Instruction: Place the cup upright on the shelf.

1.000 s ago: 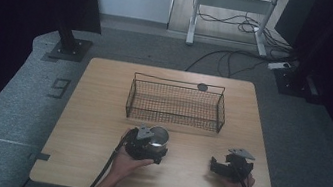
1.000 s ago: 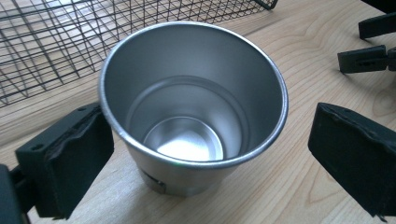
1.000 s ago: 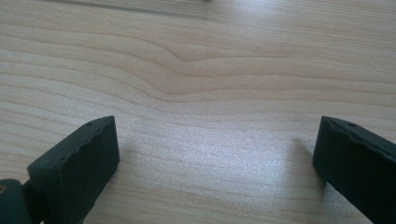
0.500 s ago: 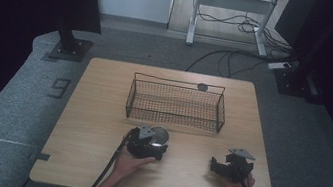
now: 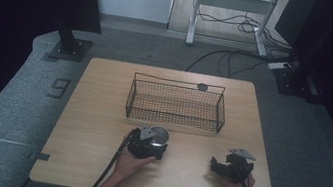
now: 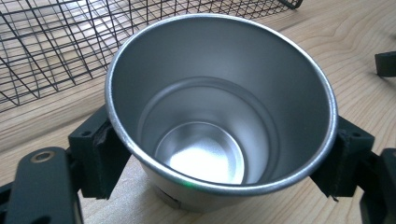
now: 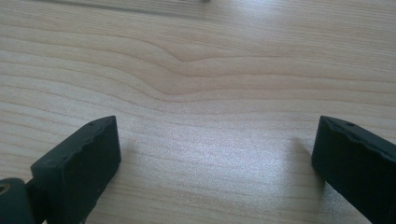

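a plain metal cup (image 6: 219, 116) stands upright on the wooden table (image 5: 95, 112), its mouth open to the camera. it is a dull silver, smooth inside, with a thin rolled rim, a stepped ring partway down the wall and a small flat bottom that catches a bright glare. nothing lies inside it. the left gripper (image 6: 219, 154) holds it, one black jaw pressed against each side of the cup just under the rim.

in the high view the cup (image 5: 160, 135) sits at the near middle of the table, just in front of the wire basket (image 5: 175, 104), with the left gripper (image 5: 149, 144) and the person's left hand (image 5: 130, 165) behind it.

the basket is a long, low, black mesh box lying across the centre of the table; through the mesh only the wood shows. a small dark round thing (image 5: 202, 86) lies at its far rim, too small to tell what it is.

the right gripper (image 7: 215, 158) rests low over bare wood near the right edge, jaws spread wide with only table between them.
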The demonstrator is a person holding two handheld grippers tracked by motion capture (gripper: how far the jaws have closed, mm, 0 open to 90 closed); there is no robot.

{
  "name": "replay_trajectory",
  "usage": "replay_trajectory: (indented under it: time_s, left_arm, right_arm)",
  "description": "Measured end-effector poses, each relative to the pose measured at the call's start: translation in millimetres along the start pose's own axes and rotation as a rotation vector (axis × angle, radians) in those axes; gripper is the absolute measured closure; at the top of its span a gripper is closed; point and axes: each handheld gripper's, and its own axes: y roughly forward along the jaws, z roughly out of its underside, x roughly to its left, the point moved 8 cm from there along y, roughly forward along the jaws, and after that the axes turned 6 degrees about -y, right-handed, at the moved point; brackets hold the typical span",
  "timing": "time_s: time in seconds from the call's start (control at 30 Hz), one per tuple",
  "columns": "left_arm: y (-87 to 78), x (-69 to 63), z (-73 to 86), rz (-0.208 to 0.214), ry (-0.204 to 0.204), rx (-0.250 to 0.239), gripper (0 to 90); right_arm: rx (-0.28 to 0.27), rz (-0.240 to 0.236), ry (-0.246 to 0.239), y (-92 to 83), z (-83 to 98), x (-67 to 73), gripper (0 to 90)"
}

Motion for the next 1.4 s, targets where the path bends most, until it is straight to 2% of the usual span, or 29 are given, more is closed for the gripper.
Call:
replay_trajectory:
  time_s: [0.77, 1.1, 1.4]
  left_arm:
    - [-6.2, -1.8, 0.7, 0.013, 0.017, -0.001, 18.8]
    - [-13.6, 0.1, -5.2, 0.011, 0.016, -0.024, 18.8]
    - [-17.4, 1.4, -14.9, 0.02, -0.003, -0.039, 18.9]
  right_arm:
    - [0.001, 0.001, -0.001, 0.0, 0.0, 0.0, 1.1]
    - [0.001, 0.001, -0.001, 0.0, 0.0, 0.0, 1.1]
    - [0.001, 0.001, -0.001, 0.1, 0.0, 0.1, 1.1]
